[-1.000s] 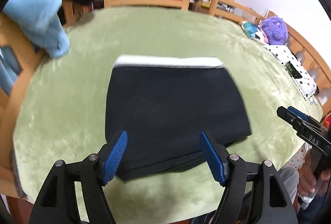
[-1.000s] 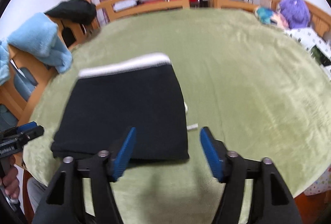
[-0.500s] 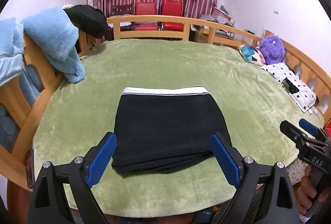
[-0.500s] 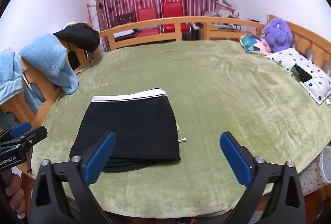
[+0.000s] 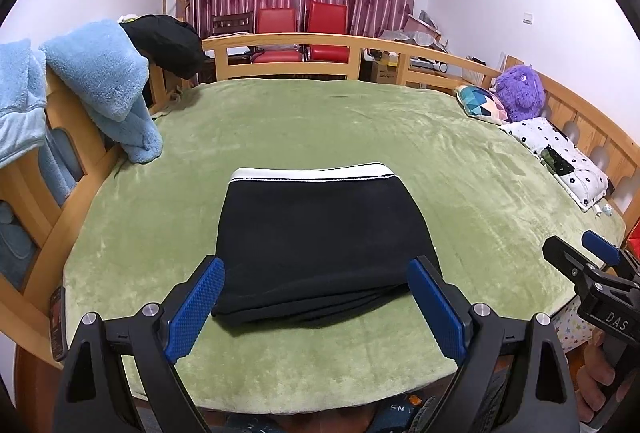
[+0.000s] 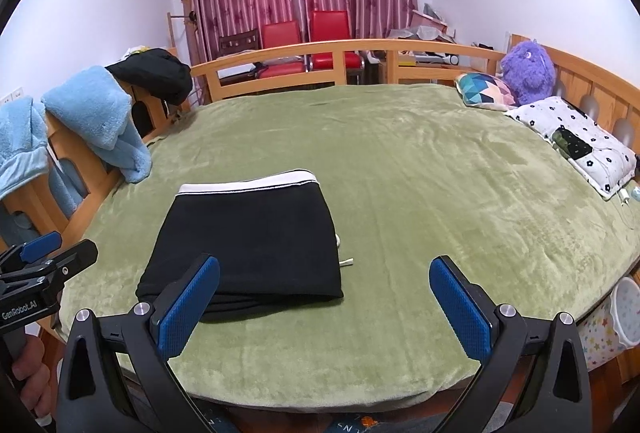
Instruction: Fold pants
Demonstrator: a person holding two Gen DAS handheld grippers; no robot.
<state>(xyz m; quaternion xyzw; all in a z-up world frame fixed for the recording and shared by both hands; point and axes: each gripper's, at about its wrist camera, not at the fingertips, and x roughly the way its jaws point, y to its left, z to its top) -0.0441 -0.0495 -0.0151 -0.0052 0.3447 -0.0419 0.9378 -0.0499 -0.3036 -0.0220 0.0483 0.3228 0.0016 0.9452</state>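
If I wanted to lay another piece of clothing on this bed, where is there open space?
The green blanket is bare between the folded black pants and the floral pillow, and from the pants' white waistband up to the wooden footboard rail. It is crowded on the right around the purple plush and on the left under the blue towels.

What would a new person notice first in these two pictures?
First, the black folded pants with a white waistband, lying on the green blanket near its front edge. Next, both hand-held grippers, left and right, open and empty, off the cloth. Then the purple plush toy far right, by the wooden rail.
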